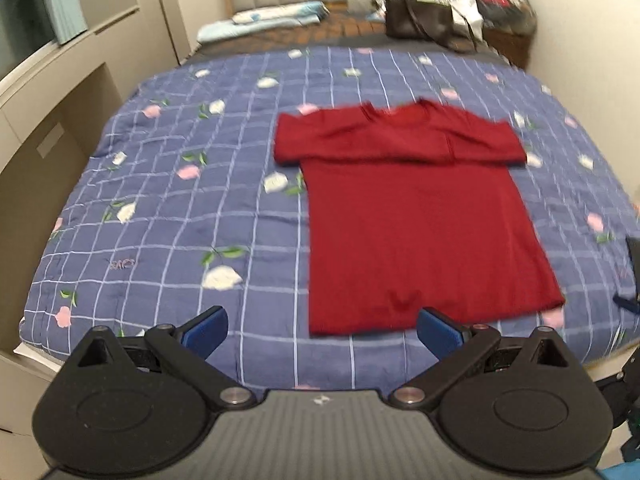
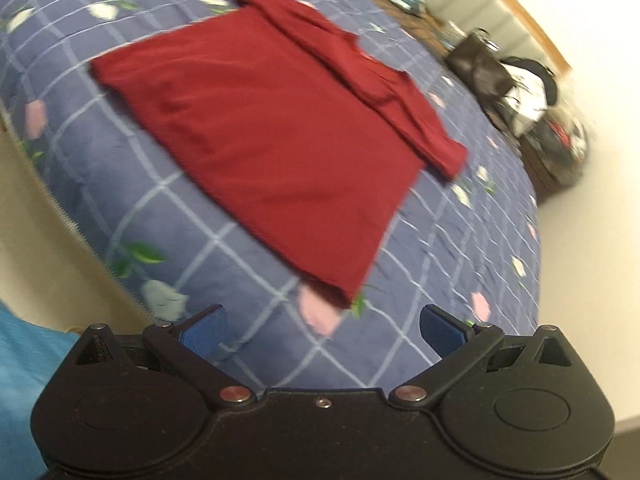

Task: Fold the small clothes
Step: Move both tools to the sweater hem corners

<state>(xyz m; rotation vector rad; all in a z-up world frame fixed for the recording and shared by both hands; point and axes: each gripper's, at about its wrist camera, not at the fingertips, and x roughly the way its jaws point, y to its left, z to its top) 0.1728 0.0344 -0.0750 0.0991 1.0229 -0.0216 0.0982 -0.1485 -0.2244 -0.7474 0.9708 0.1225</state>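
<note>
A dark red T-shirt [image 1: 416,216] lies flat on the blue checked quilt [image 1: 180,200], collar away from me, hem toward me. Both short sleeves are folded in across the chest. My left gripper [image 1: 322,330] hovers open just short of the hem, toward its left part, with nothing between the blue pads. In the right wrist view the same T-shirt [image 2: 272,128] runs diagonally, and my right gripper [image 2: 322,330] hangs open above the quilt [image 2: 440,260] just below the hem's near right corner, holding nothing.
A dark handbag [image 1: 416,20] and a heap of bags and clothes [image 1: 492,0] sit at the head of the bed. Folded light blue bedding [image 1: 264,18] lies at the far left. Beige cabinets [image 1: 48,120] line the left side. A white wall [image 2: 592,240] flanks the right.
</note>
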